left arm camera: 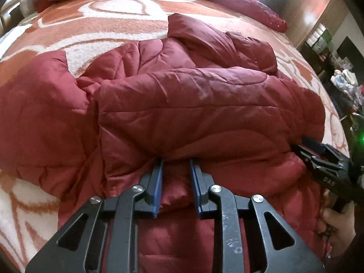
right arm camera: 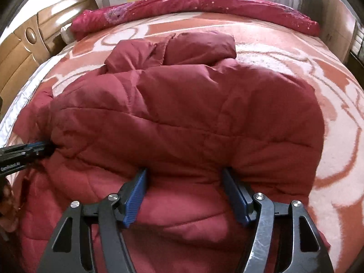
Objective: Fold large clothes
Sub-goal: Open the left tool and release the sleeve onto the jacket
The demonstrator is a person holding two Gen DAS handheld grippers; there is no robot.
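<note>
- While folded over itself on the patterned blanket (left arm camera: pixel 118 22), lies spread across the middle of the bed: padded red jacket (left arm camera: pixel 182 104), upper layer doubled over the lower, hood end pointing away toward the crimson quilt (right arm camera: pixel 204 9) at the far edge.
- Clamped on a ridge of the jacket's near fold: left gripper (left arm camera: pixel 176 166), blue pads (left arm camera: pixel 159 182) narrow, fabric bunched between them.
- Straddling a thicker roll of the same fold, to the right of the left gripper: right gripper (right arm camera: pixel 184 177), jaws wide, pads against the padding on both sides; read as holding the bulky edge, though how firmly cannot be told.
- Judged mid-fold: near hem gathered by both grippers, top layer not yet flattened.
- Calls next for carrying the held edge over the jacket toward the hood, both sides level, then pressing the puffy layers down before letting go.
</note>
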